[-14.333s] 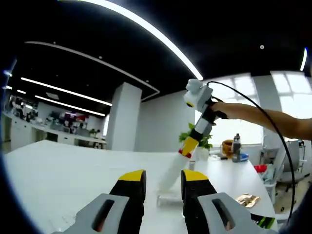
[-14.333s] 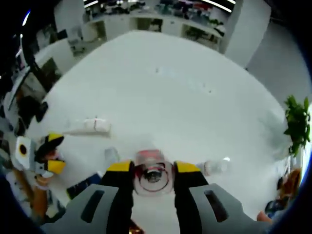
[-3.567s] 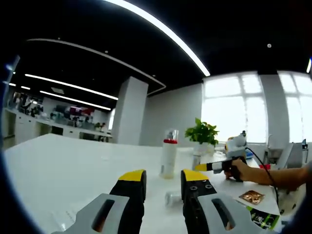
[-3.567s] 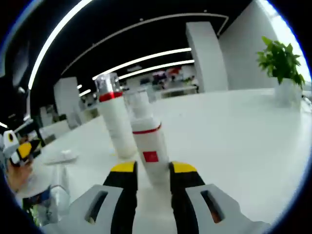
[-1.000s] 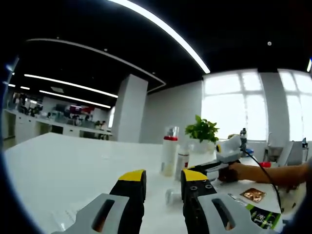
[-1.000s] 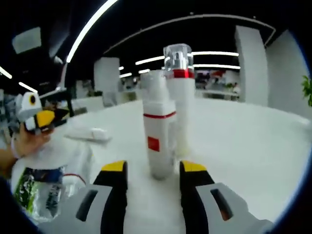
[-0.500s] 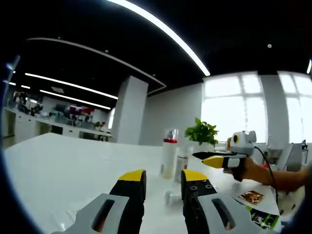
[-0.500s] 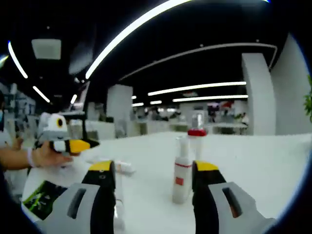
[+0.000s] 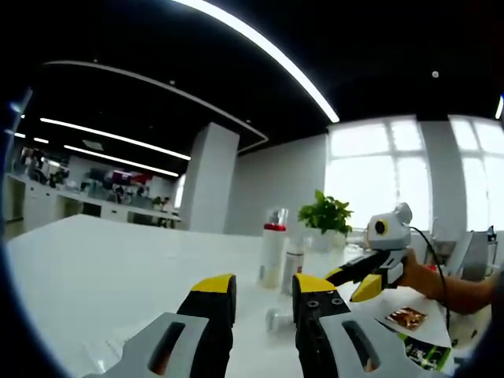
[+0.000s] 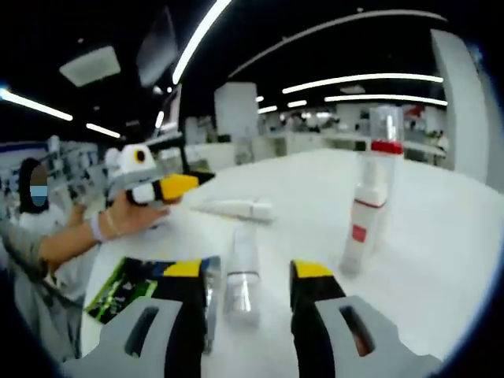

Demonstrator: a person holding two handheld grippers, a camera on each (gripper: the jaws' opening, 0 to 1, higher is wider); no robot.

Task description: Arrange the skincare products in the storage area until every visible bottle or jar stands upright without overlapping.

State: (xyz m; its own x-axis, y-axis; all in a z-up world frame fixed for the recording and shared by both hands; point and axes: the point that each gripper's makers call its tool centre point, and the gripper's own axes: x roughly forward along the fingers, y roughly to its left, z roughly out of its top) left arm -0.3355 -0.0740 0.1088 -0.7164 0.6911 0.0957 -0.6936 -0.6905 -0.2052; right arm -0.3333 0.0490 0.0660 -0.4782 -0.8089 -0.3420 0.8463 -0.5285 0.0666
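Note:
A tall white bottle [image 9: 272, 248] with a red band and clear cap stands upright on the white table [image 9: 118, 276]. A shorter white bottle [image 9: 293, 266] stands upright close beside it; in the right gripper view the short bottle [image 10: 361, 228] is in front of the tall one [image 10: 384, 146]. A small clear bottle [image 10: 241, 279] lies on its side just ahead of my right gripper [image 10: 246, 283], whose jaws are open and apart from it. That small bottle [image 9: 276, 318] lies beyond my open left gripper [image 9: 264, 295]. A white tube [image 10: 236, 209] lies flat farther off.
A hand holds the right gripper [image 9: 353, 282] at the right of the left gripper view. The left gripper [image 10: 187, 181] shows at the left of the right gripper view. A green booklet [image 10: 130, 295] lies near the table edge. A gold packet [image 9: 407, 317] and a potted plant [image 9: 327, 214] are nearby.
My right gripper has drawn back from the short bottle, which stays upright beside the tall one, and has swung toward the lying clear bottle. The left gripper has not moved.

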